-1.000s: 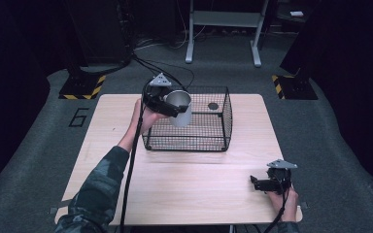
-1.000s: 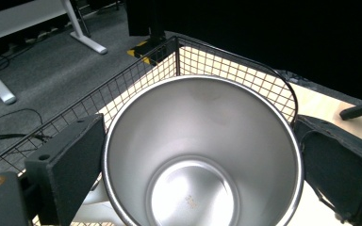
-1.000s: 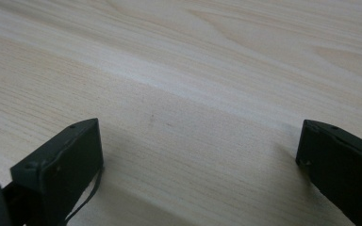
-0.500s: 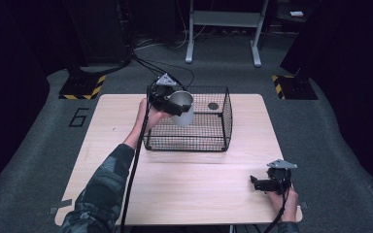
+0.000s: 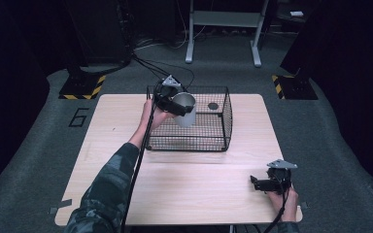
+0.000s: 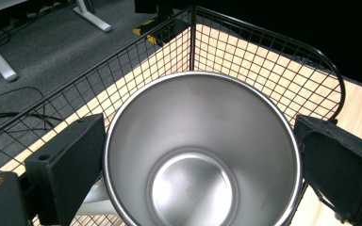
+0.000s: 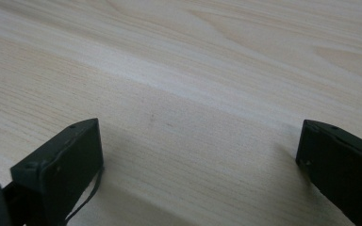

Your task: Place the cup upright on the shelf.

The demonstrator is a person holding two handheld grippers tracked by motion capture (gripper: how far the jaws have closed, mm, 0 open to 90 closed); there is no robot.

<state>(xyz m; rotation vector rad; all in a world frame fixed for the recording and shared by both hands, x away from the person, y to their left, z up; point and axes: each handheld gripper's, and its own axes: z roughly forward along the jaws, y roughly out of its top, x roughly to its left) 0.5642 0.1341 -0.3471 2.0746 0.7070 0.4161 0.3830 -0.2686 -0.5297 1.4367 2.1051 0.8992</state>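
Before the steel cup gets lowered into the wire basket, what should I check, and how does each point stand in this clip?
1. Left tongs grip the steel cup: ok, a jaw sits against each side of its rim in the left gripper view.
2. Cup is empty: ok, its bare bottom shows.
3. Cup is over the wire basket: ok, above its left part.
4. Landing spot is free: cannot tell; a small dark round thing lies at the basket's far side, but the cup hides the floor below it.
5. Right tongs are out of the way: ok, open, low over the table near its front right corner.
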